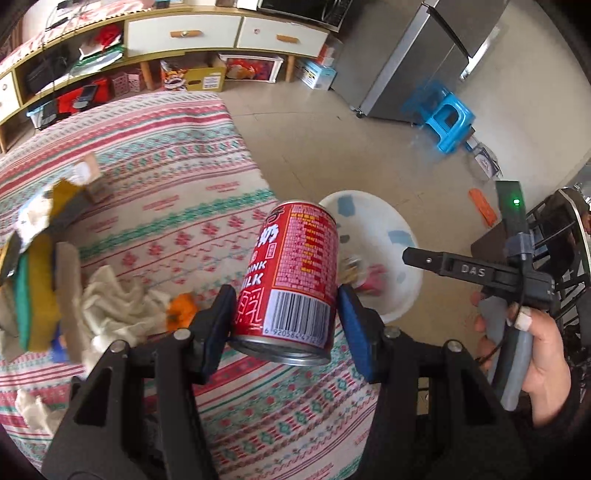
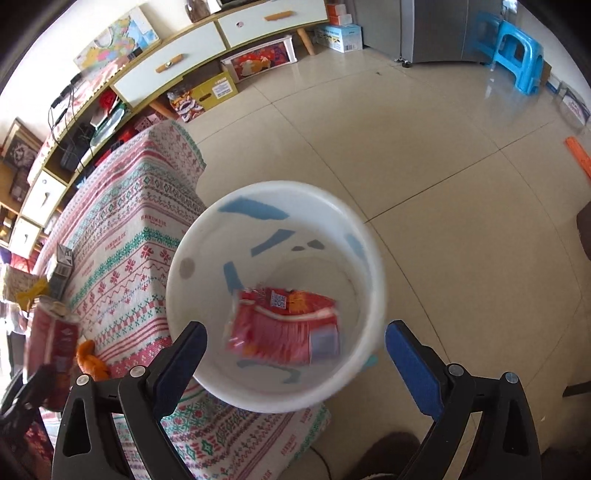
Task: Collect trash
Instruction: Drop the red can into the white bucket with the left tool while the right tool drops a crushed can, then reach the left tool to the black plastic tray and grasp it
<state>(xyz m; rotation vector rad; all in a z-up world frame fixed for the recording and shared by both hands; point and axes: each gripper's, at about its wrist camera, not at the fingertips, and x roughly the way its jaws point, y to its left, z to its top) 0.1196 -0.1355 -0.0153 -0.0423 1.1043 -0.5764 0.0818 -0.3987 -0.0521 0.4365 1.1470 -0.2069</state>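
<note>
My left gripper (image 1: 286,319) is shut on a red milk can (image 1: 295,273), held tilted above the table's right edge; the can also shows at the far left of the right wrist view (image 2: 51,343). A white bin (image 1: 402,258) stands on the floor beside the table. In the right wrist view the bin (image 2: 369,258) lies right below, with a red wrapper (image 2: 284,325) in its bottom. My right gripper (image 2: 295,354) is open and empty above the bin; it shows from the side in the left wrist view (image 1: 410,256).
On the patterned tablecloth (image 1: 184,206) lie crumpled tissue (image 1: 118,299), orange peel (image 1: 181,314), stacked sponges (image 1: 33,295) and a small box (image 1: 92,177). A shelf unit (image 1: 184,33), a fridge (image 1: 413,59) and a blue stool (image 1: 450,125) stand behind.
</note>
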